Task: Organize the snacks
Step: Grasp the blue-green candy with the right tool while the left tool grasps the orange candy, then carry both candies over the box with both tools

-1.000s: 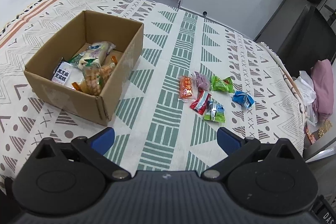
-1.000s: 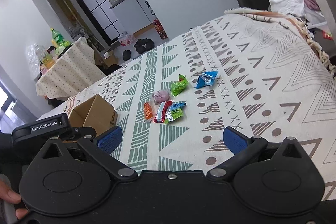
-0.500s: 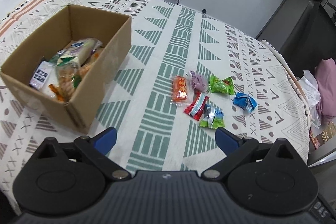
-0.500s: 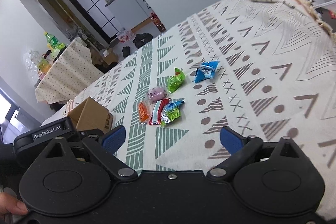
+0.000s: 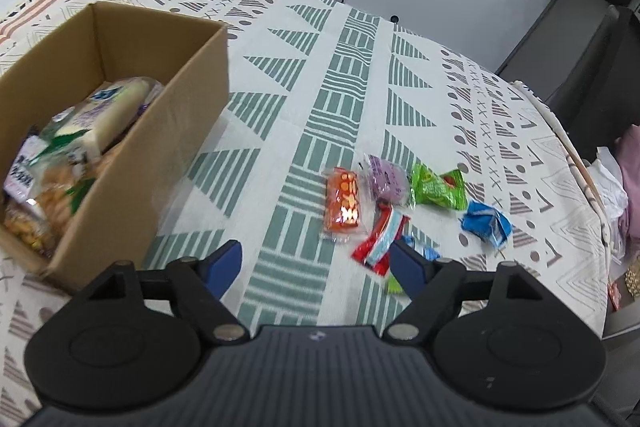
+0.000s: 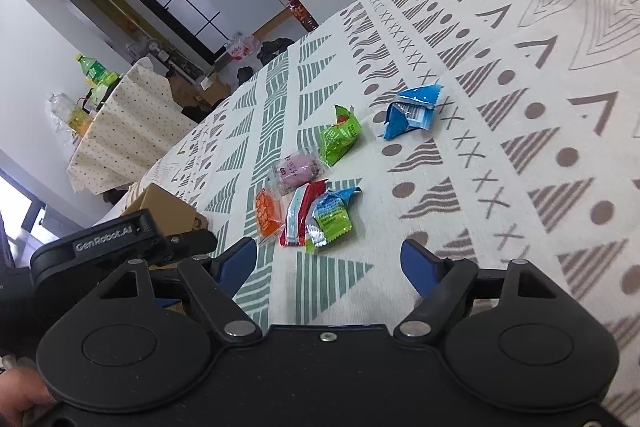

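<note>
Blue-green packet (image 5: 416, 255) lies partly hidden behind closing left gripper (image 5: 316, 263).

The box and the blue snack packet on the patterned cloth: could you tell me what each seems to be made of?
The box looks like plain brown cardboard, matte, with folded walls and a raw cut rim. The blue snack packet appears to be thin glossy plastic film or foil: it is crinkled, catches the light, and has crimped, sealed ends. Which of the two the pictures leave open.
</note>
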The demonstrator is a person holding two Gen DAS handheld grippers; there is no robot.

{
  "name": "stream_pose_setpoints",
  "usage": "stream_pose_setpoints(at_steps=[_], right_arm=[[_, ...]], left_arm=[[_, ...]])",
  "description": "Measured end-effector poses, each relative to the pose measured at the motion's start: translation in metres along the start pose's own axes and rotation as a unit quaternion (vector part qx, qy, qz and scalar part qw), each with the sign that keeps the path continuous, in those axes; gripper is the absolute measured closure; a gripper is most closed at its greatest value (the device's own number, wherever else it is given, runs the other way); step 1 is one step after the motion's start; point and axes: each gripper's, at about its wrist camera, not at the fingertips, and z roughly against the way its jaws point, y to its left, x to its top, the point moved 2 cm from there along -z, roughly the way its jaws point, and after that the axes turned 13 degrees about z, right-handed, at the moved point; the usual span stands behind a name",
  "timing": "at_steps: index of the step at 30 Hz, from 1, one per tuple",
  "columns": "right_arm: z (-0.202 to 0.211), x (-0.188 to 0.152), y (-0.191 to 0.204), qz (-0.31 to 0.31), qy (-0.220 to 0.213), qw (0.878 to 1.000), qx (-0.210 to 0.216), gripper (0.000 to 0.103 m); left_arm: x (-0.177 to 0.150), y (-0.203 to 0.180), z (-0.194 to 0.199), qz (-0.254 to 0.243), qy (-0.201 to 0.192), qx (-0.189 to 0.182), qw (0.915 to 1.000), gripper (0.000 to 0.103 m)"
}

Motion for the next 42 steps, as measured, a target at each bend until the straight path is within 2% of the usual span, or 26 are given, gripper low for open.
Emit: stream_pose_setpoints(at_steps=[8, 15, 20, 23, 26, 31, 35, 42], right_arm=[[-0.031, 0.010, -0.002, 0.002, 0.000, 1.000, 0.007, 0.031], [-0.056, 0.012, -0.007, 0.006, 0.013, 1.000, 0.008, 0.033], [-0.068, 0.015, -0.005, 0.020, 0.006, 1.000, 0.007, 0.035], [-0.073, 0.017, -0.004, 0.030, 0.004, 1.000, 0.001, 0.042], [-0.075, 0.016, -0.002, 0.055, 0.009, 0.998, -0.014, 0.053], [-0.074, 0.015, 0.001, 0.073, 0.017, 0.997, -0.027, 0.063], [-0.067, 0.009, 0.004, 0.082, 0.024, 0.996, -0.034, 0.072], [-0.047, 0.002, 0.009, 0.081, 0.026, 0.995, -0.050, 0.074]], left_arm=[[0.012, -0.012, -0.042, 0.005, 0.017, 0.004, 0.9998, 0.045], [0.017, -0.018, -0.069, 0.015, 0.027, 0.008, 0.9995, 0.053], [0.020, -0.022, -0.082, 0.014, 0.029, 0.008, 0.9995, 0.055], [0.019, -0.025, -0.085, 0.007, 0.025, 0.005, 0.9996, 0.060], [0.016, -0.027, -0.087, -0.005, 0.025, 0.025, 0.9994, 0.076], [0.013, -0.027, -0.082, -0.028, 0.036, 0.025, 0.9986, 0.079], [0.008, -0.019, -0.072, -0.028, 0.042, 0.022, 0.9985, 0.081], [-0.001, -0.016, -0.037, -0.034, 0.038, -0.007, 0.9987, 0.082]])
